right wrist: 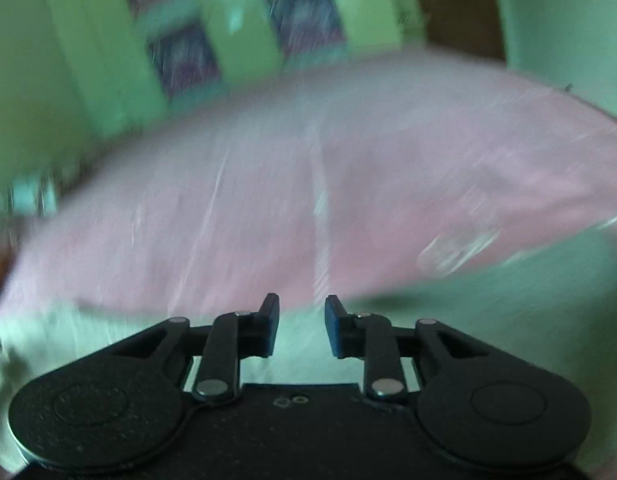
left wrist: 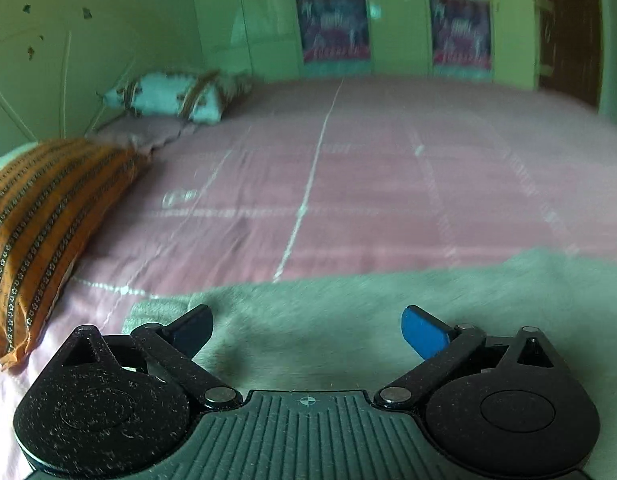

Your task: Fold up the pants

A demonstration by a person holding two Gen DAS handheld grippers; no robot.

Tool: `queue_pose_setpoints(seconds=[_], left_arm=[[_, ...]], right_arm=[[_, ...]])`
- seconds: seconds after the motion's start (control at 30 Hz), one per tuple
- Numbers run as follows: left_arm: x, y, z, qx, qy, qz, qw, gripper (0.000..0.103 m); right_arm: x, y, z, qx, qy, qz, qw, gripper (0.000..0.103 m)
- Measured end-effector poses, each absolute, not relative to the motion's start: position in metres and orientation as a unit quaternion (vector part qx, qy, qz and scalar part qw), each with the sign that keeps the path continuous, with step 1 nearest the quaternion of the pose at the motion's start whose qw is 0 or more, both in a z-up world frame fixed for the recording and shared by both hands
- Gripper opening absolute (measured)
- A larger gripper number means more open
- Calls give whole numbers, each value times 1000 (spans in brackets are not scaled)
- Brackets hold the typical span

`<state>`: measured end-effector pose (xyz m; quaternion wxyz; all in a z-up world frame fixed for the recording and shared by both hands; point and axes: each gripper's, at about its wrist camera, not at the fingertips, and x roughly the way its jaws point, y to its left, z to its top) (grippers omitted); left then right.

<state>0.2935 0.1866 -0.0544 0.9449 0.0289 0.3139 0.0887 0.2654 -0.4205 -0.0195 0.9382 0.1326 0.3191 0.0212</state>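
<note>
Pants [left wrist: 348, 312], pale green, are being seen spread on pink bedsheet [left wrist: 348, 184], just under both grippers; no fold is being shown yet, so most of the task is judged left. Left gripper [left wrist: 306, 334] is being held wide apart, empty. Right gripper [right wrist: 302, 326] is being kept narrowly parted, nothing pinched; view blurred.

One pair of pale green pants [left wrist: 348, 312] along the bed's [left wrist: 388, 184] near edge; two pillows at its left edge, one orange striped pillow [left wrist: 40, 216], one white patterned pillow [left wrist: 168, 96] toward the far left corner; two grippers, the left gripper [left wrist: 308, 330] and the right gripper [right wrist: 302, 326]
</note>
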Motion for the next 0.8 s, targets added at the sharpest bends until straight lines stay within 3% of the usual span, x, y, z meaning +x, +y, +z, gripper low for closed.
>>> queue_pose_setpoints(seconds=[0.1,0.2,0.27,0.3,0.33,0.57,0.8], left_arm=[[285,166,-50,7,313,55,948,100],[283,142,-68,30,340,37,939,100],[282,136,-82,23,376,45,925,100],[273,134,-81,13,364,40,931,100],[265,132,-81,7,353,36,935,100],[219,131,-85,-23,355,53,933,100],[207,127,-90,-8,373,44,927,100]], right_arm=[[250,-475,-15,140,309,-28,940,19],[251,-519,-36,147,349,-80,922,19],[243,-550,-48,199,376,-103,899,7],[232,-556,-41,227,352,-96,903,18],[214,-563,-33,247,319,-91,910,22],[139,-595,-45,349,295,-97,884,22],[141,-605,-76,423,302,-100,848,24]])
